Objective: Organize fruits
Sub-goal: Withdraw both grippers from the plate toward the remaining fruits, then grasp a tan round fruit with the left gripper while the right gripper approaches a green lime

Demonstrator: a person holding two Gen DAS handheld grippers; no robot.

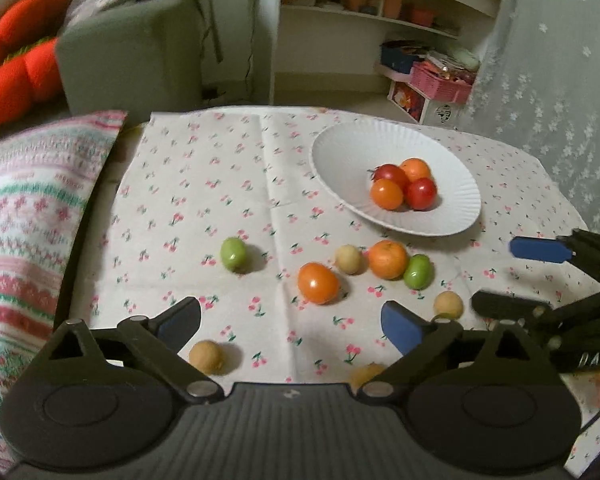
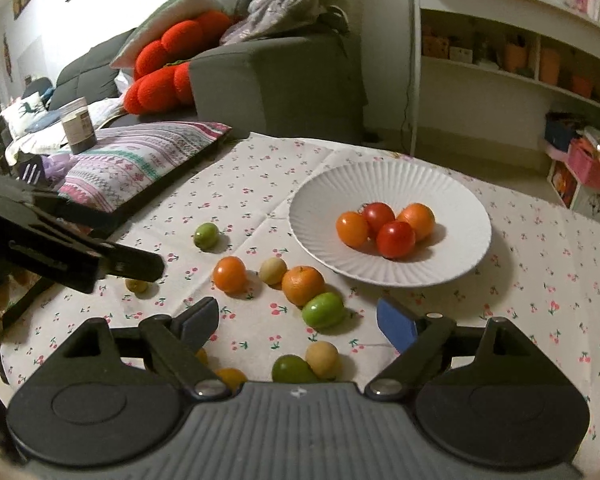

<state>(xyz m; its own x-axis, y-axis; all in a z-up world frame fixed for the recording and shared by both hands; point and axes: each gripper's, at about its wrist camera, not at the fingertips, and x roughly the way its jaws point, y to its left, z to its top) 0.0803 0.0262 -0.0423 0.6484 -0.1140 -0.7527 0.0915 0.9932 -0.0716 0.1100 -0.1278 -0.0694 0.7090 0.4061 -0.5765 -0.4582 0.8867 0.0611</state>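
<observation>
Now both my left gripper [image 1: 292,320] and right gripper [image 2: 296,322] gape wide, empty; loose fruit scattered near, white plate [image 2: 324,192] beyond holding four tomatoes [image 2: 386,228].

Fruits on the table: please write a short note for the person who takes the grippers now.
Left gripper: open, empty.
Right gripper: open, empty.
Plate: holds four fruits, two red and two orange.
Left on the cloth: two orange fruits, green ones such as the lone green fruit, several pale yellowish ones, one near the right fingers.
Done: four fruits plated. To do: sort the rest.
</observation>
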